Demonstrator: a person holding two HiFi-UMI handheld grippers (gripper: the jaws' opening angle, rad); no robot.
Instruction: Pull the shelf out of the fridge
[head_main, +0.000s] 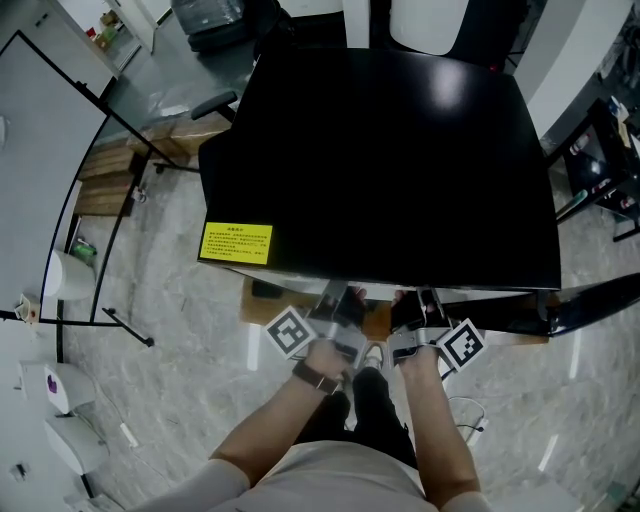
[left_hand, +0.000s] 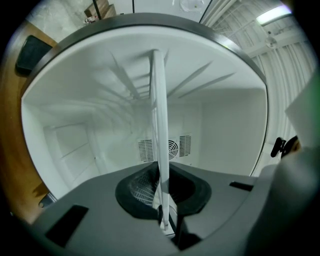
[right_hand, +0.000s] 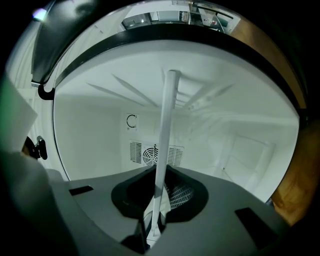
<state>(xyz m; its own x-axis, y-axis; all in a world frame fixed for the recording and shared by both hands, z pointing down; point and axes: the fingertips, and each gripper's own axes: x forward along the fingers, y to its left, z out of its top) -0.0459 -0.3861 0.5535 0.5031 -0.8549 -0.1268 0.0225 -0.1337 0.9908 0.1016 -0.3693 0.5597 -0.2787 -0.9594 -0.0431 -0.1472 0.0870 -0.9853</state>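
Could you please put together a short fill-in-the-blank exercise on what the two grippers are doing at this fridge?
1. The left hand-held gripper and the right hand-held gripper are each shut on the edge of a thin white ____.
2. The sticker on the black top of the fridge is ____ in colour.
3. The fridge's inner walls are ____ in colour.
Missing words: shelf; yellow; white.

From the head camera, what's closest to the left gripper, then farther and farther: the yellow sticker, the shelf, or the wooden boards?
1. The shelf: clamped in the left gripper.
2. The yellow sticker: on the fridge top, front left corner.
3. The wooden boards: far left, past the fridge.
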